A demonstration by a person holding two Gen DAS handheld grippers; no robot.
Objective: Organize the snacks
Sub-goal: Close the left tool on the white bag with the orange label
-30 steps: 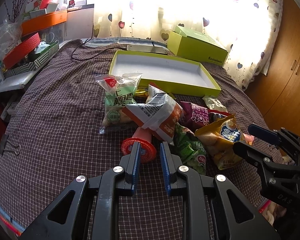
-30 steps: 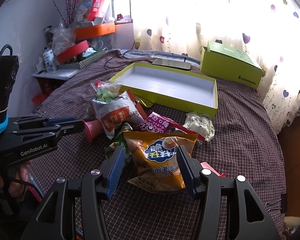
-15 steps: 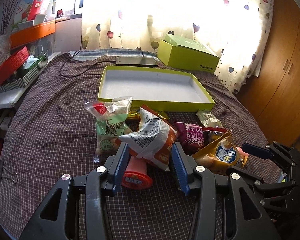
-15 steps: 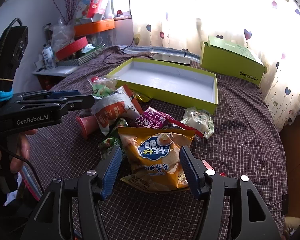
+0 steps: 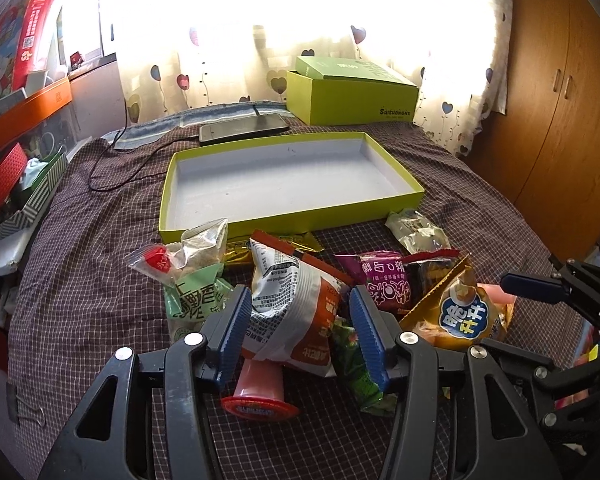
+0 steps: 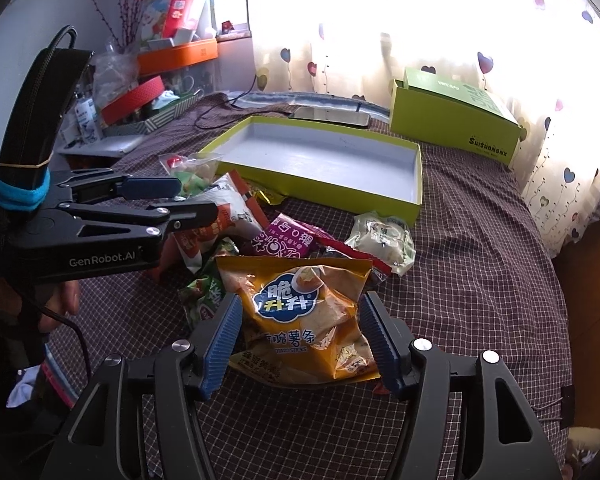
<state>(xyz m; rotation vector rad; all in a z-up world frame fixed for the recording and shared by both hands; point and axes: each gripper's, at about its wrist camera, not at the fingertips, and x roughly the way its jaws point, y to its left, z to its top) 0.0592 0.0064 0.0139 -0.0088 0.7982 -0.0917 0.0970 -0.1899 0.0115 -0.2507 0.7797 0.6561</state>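
A pile of snack packets lies on the checked bedspread in front of an empty yellow-green tray (image 5: 392,202) (image 6: 416,184). My left gripper (image 5: 300,332) straddles a white and orange bag (image 5: 296,304). Its jaws are opening and the pads stand beside the bag without pressing it. A pink cup with a red lid (image 5: 260,396) lies under that bag. My right gripper (image 6: 300,344) is open around a yellow chip bag (image 6: 304,312), pads clear of it. A green bag (image 5: 196,292), a purple bag (image 5: 384,284) and a pale packet (image 6: 384,240) lie close by.
A green lidded box (image 5: 352,96) and a phone (image 5: 244,128) with its cable sit behind the tray. Cluttered boxes and shelves (image 5: 20,120) line the left side. A wooden wardrobe (image 5: 560,100) stands at right. A binder clip (image 5: 28,416) lies near the bed's left edge.
My left gripper went from nearly shut to wide and moved forward until its fingers flank the white and orange bag. My right gripper widened a little around the yellow bag.
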